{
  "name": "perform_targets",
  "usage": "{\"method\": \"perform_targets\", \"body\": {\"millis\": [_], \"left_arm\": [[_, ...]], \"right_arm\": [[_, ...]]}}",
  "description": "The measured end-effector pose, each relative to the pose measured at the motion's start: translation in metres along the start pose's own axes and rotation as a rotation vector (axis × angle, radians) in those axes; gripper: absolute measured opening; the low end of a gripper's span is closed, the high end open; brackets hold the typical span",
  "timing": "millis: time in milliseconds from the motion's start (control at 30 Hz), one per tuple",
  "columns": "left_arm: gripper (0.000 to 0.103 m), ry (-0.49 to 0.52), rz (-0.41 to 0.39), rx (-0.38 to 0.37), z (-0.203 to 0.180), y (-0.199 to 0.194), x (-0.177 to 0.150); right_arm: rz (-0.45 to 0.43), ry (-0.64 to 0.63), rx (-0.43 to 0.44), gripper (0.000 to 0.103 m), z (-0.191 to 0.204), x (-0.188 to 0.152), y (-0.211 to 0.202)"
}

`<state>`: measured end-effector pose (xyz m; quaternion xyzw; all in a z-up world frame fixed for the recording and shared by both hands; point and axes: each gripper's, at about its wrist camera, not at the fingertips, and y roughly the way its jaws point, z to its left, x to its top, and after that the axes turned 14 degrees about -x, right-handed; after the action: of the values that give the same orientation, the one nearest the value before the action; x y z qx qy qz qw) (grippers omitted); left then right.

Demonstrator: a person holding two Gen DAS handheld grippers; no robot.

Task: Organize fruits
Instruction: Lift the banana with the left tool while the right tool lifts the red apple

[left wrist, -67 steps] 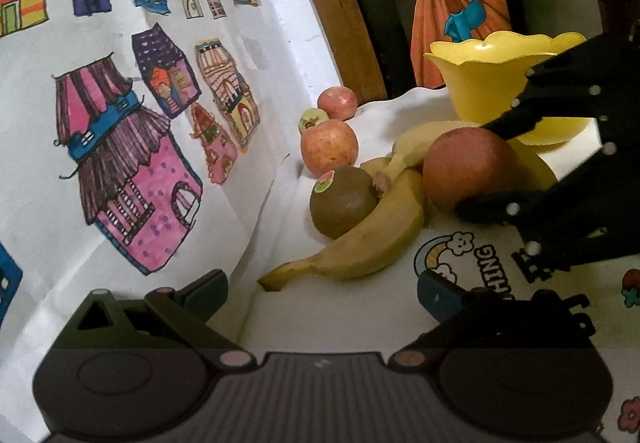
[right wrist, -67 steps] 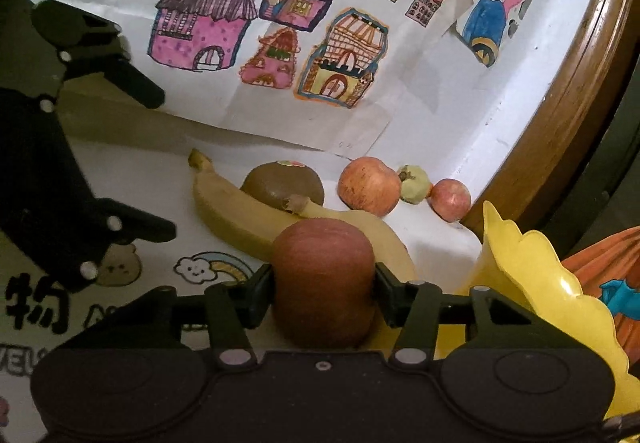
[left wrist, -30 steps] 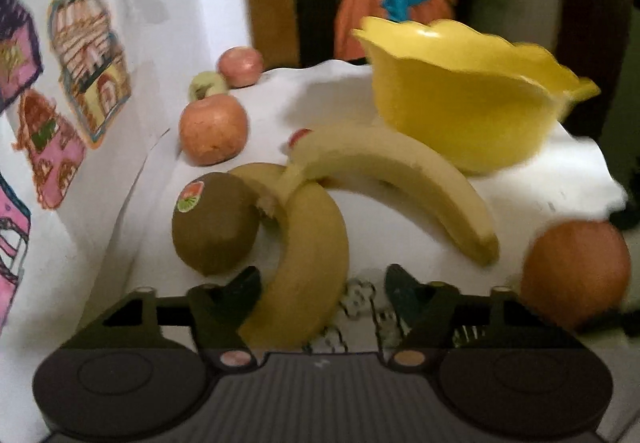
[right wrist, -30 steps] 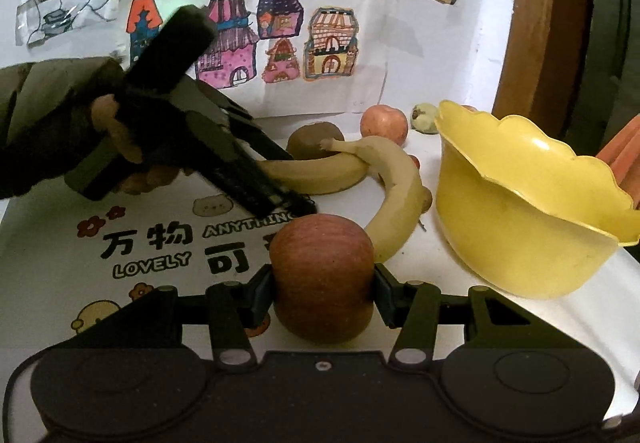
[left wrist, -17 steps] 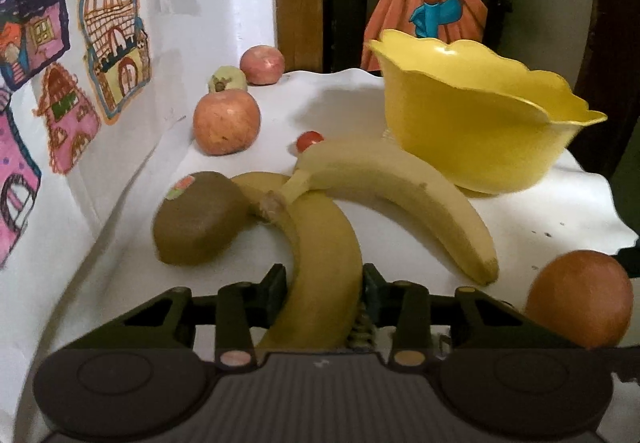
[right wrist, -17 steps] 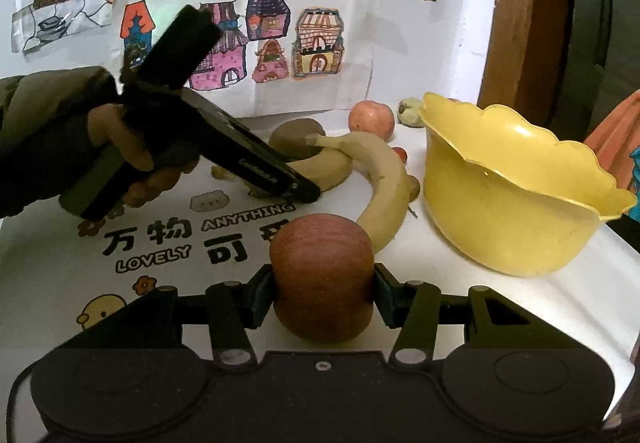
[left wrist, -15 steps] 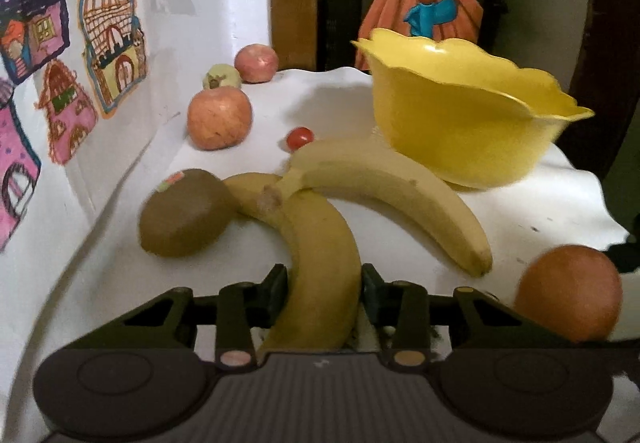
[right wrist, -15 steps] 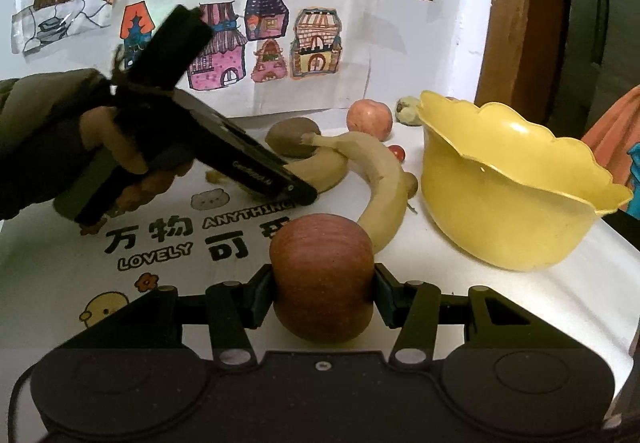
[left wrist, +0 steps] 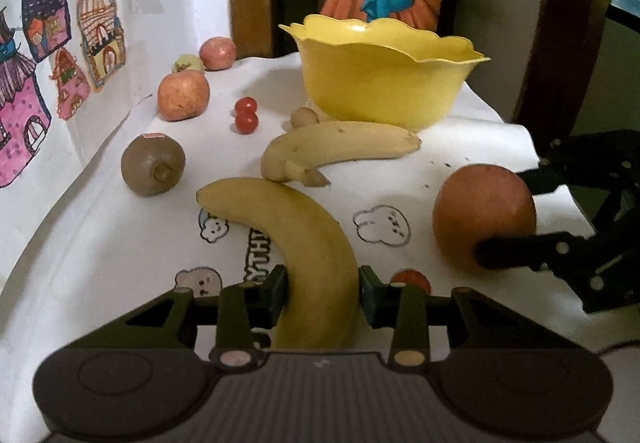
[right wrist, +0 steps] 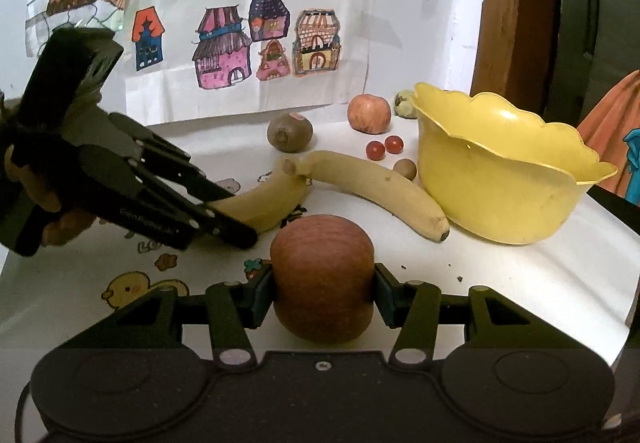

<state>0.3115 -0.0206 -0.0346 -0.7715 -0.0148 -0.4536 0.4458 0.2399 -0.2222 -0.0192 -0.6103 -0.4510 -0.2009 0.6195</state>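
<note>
**Both grippers loaded beside the yellow bowl**

A white printed table cover (left wrist: 472,163) carries everything, with coloured house drawings (right wrist: 256,31) on the wall behind. The yellow bowl (left wrist: 384,83) with its scalloped rim stands upright at the far right of the table, and no fruit shows inside it from either view. Just in front of it lies the free banana (left wrist: 340,151), its stem close to the tip of the held banana (left wrist: 304,243). The left gripper (left wrist: 322,293) pinches that held banana across its lower half, a pad pressed to each side, with the fruit curving away toward the kiwi. The right gripper (right wrist: 323,293) clamps a reddish apple (right wrist: 322,275) between its pads, near the table's front edge and short of the bowl. A second apple (left wrist: 183,95) rests by the wall, with a smaller apple (left wrist: 217,53) and a greenish fruit (left wrist: 188,63) behind it. The kiwi (left wrist: 153,165) sits left of the bananas, apart from them. Two cherry tomatoes (left wrist: 246,115) touch each other between the second apple and the bowl, and a small brown round fruit (left wrist: 304,117) lies at the bowl's foot
</note>
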Motion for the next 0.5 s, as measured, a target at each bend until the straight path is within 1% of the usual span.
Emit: {"method": "perform_targets", "body": {"millis": [200, 333, 500], "left_arm": [[0.053, -0.013, -0.027, 0.024, 0.006, 0.011, 0.007], [0.053, 0.006, -0.019, 0.039, 0.004, 0.014, 0.008], [0.05, 0.009, -0.016, 0.043, 0.003, 0.014, 0.007]], "right_arm": [[-0.013, 0.01, 0.012, 0.054, 0.0, 0.004, 0.009], [-0.014, 0.02, 0.025, 0.055, -0.002, 0.006, 0.018], [-0.004, 0.03, 0.038, 0.059, -0.002, 0.01, 0.031]]}}
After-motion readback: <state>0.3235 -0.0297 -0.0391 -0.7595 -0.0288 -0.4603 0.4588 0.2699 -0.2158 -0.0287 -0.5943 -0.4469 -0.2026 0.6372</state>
